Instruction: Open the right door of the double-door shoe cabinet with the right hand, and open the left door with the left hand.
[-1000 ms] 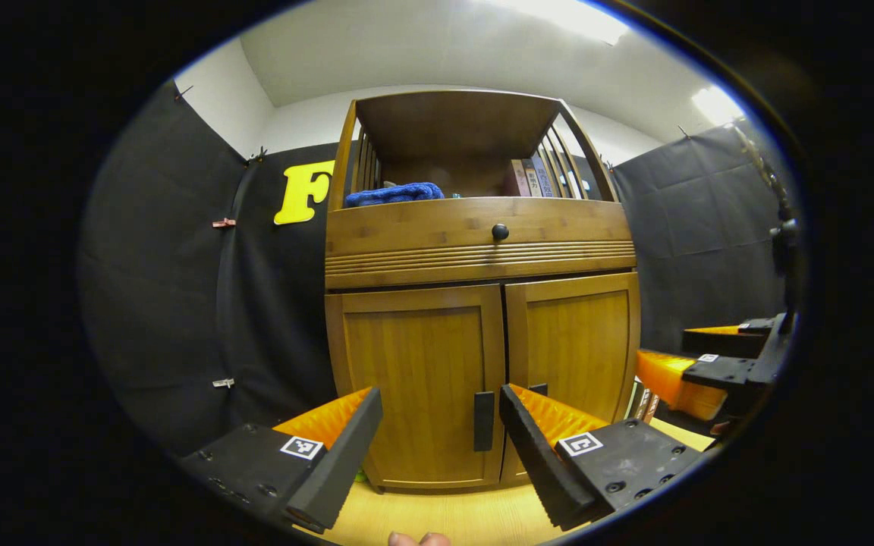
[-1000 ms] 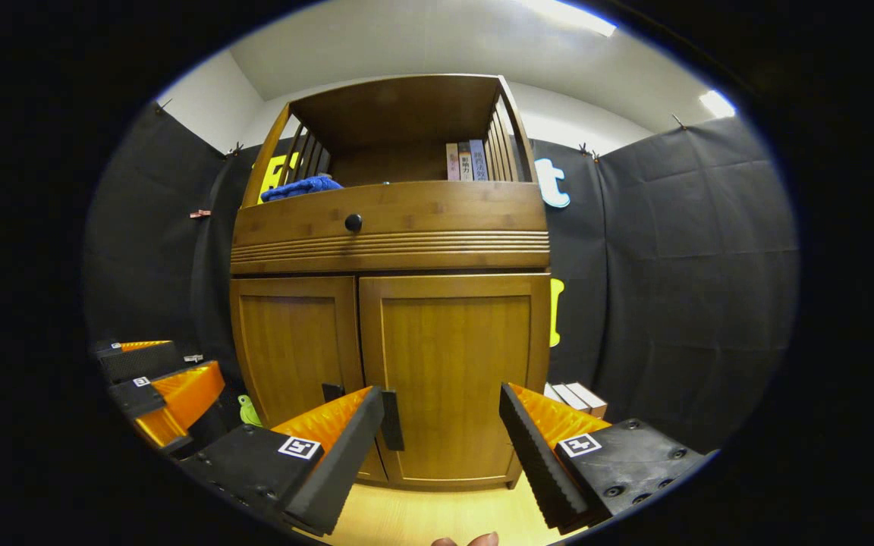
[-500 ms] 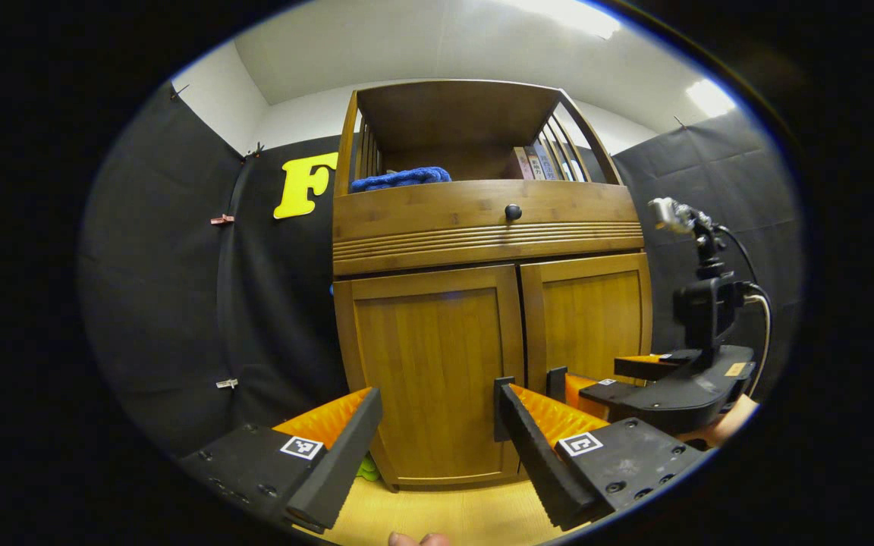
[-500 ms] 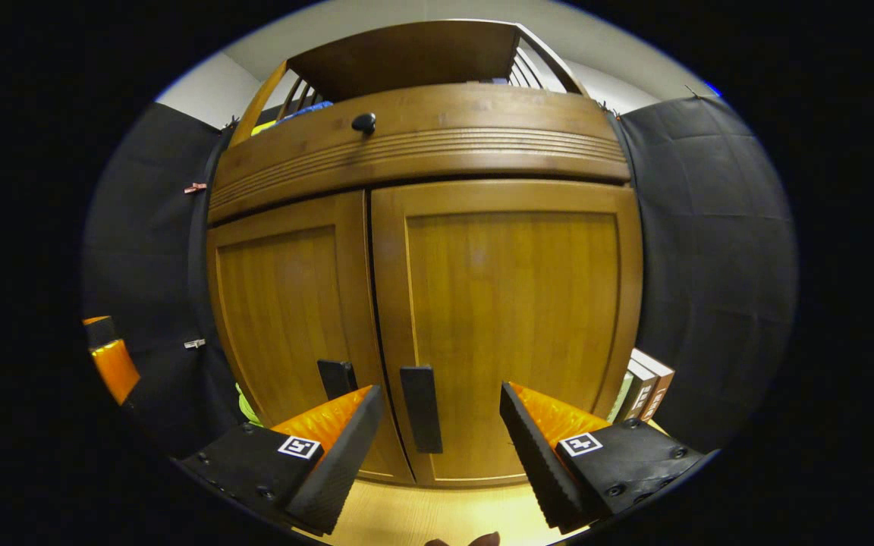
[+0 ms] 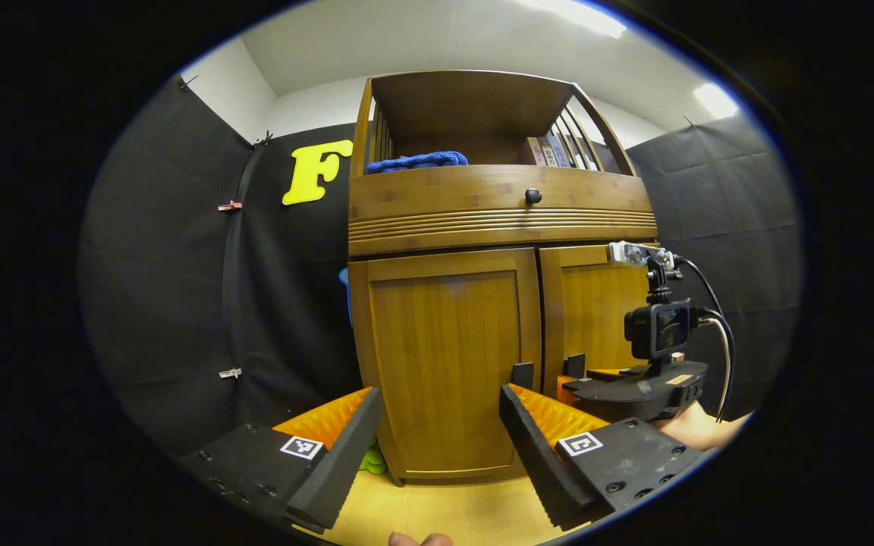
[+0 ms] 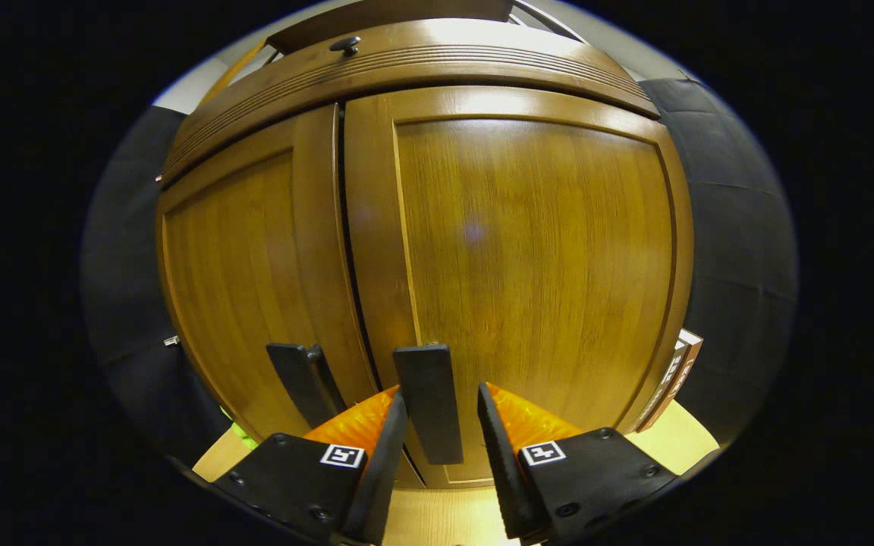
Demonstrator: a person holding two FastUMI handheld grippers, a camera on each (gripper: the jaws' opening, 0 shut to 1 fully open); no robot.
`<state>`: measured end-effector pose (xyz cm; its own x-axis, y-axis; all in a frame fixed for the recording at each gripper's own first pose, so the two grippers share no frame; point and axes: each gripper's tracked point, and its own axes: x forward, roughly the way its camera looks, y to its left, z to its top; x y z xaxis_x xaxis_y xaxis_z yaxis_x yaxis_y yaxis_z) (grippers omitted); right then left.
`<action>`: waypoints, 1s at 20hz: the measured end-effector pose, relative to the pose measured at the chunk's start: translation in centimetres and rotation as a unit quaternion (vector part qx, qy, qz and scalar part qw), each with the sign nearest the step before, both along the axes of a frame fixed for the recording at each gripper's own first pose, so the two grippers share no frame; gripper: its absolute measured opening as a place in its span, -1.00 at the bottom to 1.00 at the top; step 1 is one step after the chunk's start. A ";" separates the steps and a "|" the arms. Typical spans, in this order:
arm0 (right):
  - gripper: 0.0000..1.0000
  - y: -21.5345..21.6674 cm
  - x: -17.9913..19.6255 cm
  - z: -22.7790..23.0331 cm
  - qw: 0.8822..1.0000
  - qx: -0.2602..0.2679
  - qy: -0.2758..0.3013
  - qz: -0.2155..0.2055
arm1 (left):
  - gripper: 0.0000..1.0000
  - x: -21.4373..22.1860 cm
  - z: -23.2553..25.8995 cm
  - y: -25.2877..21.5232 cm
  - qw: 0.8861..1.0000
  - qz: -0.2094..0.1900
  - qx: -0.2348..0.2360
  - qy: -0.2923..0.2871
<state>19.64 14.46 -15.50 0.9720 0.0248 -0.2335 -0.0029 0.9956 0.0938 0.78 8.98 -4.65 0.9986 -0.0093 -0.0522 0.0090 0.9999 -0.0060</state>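
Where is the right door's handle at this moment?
In the right gripper view, the right door's handle stands upright low on the right door, beside the centre seam, between the right gripper fingers, which are not yet pressing on it.

Right gripper point(image 6: 441, 425) fingers flank the right door's point(image 6: 528, 250) black handle point(image 6: 428, 402), nearly touching it

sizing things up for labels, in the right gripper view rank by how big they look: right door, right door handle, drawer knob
1. right door
2. right door handle
3. drawer knob
The handle sits nearest the camera, so it looks enlarged.
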 end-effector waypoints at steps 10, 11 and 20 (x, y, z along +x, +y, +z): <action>-0.42 -0.2 -2.7 0.1 1.000 -0.003 -0.009 0.026 | 1.00 -1.6 0.6 0.8 1.000 0.015 -0.006 0.002; -0.42 -0.5 -3.5 0.3 0.999 0.000 -0.009 0.035 | 1.00 -1.7 0.7 0.6 1.000 0.015 -0.005 0.002; -0.42 -4.8 -12.0 1.4 0.997 0.022 0.000 0.069 | 0.87 -2.6 1.2 -1.0 1.000 0.022 -0.012 0.001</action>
<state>7.59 9.61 -14.09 0.9586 0.1696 -0.2289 -0.1406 0.9804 0.1378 -1.83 7.96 -3.40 0.9980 0.0328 -0.0540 -0.0345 0.9989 -0.0307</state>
